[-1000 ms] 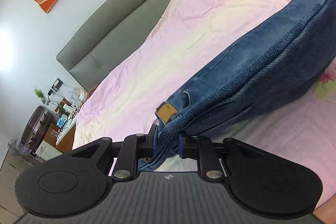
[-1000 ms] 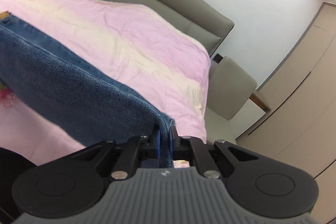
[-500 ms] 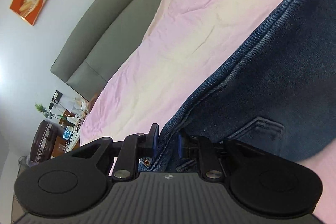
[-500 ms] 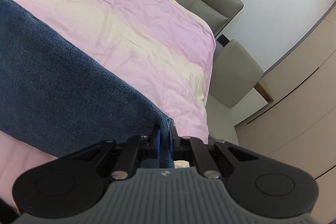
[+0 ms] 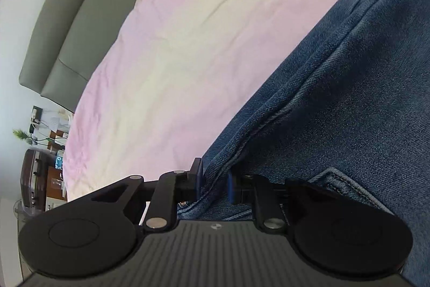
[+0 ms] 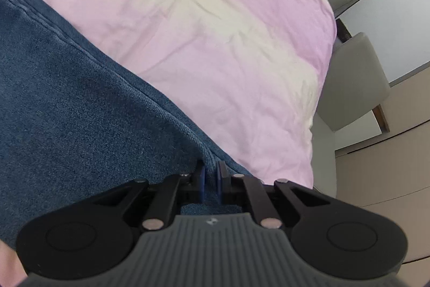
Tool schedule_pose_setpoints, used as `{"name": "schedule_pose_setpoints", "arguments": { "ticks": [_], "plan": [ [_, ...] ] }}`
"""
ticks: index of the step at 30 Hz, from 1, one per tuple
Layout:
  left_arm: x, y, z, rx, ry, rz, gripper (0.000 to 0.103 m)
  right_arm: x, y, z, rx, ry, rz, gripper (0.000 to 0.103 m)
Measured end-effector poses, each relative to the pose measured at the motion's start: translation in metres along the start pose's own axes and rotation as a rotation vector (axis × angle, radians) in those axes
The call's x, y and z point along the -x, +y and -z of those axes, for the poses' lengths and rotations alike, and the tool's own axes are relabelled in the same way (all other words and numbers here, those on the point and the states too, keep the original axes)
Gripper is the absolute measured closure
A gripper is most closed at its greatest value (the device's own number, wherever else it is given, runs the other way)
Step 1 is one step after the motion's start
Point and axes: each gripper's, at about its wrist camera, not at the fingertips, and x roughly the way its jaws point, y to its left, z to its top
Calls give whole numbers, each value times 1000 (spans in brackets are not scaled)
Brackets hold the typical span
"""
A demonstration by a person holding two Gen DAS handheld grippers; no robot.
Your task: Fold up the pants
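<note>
bed: We work over a pink sheet (image 5: 188,50) with a grey headboard (image 5: 78,26) behind it; the sheet is free of other things where the fold should land, so we have room to lay the cloth flat.
jeans: The jeans (image 5: 349,104) hang between our two grippers as a broad blue panel, its far edge low over the sheet; in the right wrist view the same jeans (image 6: 67,104) fill the left half.
step: We judge that we are carrying one end of the jeans over to make a fold. To do it well, we keep both corners level and the edge taut, lower them together, and let go only once the cloth lies flat.
left gripper: The left gripper (image 5: 213,183) is clamped on a thick seamed bunch of denim beside a back pocket (image 5: 346,187), its jaws a little apart around that bulk.
right gripper: The right gripper (image 6: 211,180) pinches a thin edge of the jeans, jaws nearly together.
pose: Both grippers tilt down toward the sheet, side by side.
</note>
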Motion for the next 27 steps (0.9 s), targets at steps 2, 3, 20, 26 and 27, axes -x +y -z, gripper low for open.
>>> {"name": "schedule_pose_setpoints", "arguments": {
  "ticks": [2, 3, 20, 26, 27],
  "plan": [
    [-2, 2, 4, 9, -3, 7, 83, -16, 0, -2, -5, 23, -19, 102],
    [0, 7, 6, 16, -13, 8, 83, -19, 0, -2, -9, 29, -26, 102],
    [-22, 6, -24, 18, 10, 24, 76, -42, -7, -22, -78, 30, -7, 101],
    [0, 20, -15, 40, -34, 0, 20, -42, -15, -20, -131, 15, -16, 52],
    [6, 32, -14, 79, -46, 17, 20, -36, -17, -20, -150, 4, -17, 44]
  ]
}}
